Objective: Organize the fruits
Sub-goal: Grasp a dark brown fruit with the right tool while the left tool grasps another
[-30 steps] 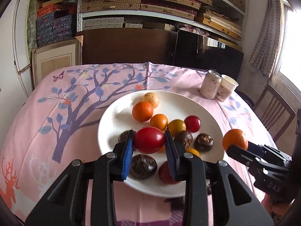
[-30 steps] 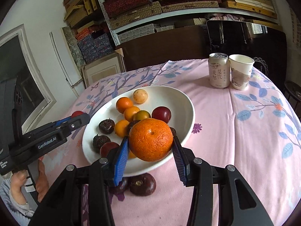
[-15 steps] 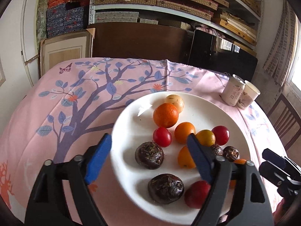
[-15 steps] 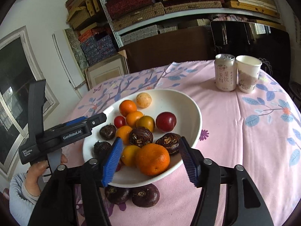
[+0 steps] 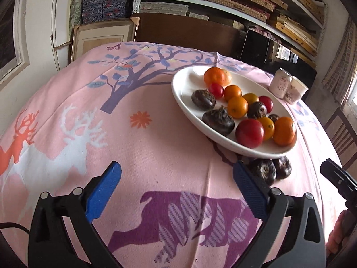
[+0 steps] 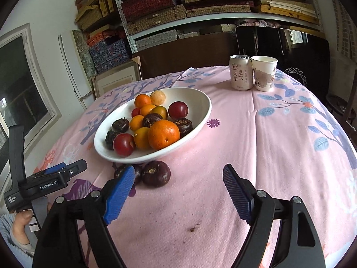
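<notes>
Both drops done: left gripper & right gripper just opened wide, empty, backing off; red tomato + big orange now in white bowl, two water chestnuts left on tablecloth.

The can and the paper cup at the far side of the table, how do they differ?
The can is metal with a closed top and a straight cylindrical body; the paper cup is open at the top and tapers toward its base. The can carries printed characters down its front, while the paper cup shows a pale picture. Both are light-coloured, stand upright side by side on the pink tablecloth, and look about equally tall.
</notes>
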Motion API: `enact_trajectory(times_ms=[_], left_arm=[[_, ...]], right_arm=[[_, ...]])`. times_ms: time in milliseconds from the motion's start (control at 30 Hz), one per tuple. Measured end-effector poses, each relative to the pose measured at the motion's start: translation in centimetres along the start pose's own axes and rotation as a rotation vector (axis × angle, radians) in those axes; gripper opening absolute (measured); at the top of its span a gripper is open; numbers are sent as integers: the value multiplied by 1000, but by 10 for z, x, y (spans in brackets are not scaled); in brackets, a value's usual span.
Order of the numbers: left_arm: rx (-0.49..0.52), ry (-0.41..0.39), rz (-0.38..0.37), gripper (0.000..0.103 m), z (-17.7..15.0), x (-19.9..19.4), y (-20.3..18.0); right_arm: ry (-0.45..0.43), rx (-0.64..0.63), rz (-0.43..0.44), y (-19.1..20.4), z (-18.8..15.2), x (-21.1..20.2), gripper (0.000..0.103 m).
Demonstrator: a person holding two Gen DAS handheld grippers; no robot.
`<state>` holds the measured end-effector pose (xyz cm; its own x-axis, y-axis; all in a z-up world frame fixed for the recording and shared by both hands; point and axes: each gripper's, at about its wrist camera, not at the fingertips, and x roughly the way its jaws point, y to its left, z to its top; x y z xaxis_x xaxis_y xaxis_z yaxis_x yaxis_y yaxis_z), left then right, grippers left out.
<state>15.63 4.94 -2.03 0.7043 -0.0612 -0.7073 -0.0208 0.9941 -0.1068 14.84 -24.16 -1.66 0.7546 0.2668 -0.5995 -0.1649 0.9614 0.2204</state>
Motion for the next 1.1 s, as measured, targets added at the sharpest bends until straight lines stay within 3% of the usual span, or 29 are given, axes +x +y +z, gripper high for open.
enact_trajectory(times_ms=[167,467,767,1100], left_arm=[[79,52,33,98,-6,10,-13],[76,123,34,98,-7,24,-12],[88,141,48,98,-8,27,-15],[104,149,66,98,-8,30,-18]], right_arm=[[51,-46,-32,7,-6,12,85],[138,-148,-47,27,-9,33,85],[167,-210,-101,41,-1,54,83],[231,-230,-93,50,1,75,63]])
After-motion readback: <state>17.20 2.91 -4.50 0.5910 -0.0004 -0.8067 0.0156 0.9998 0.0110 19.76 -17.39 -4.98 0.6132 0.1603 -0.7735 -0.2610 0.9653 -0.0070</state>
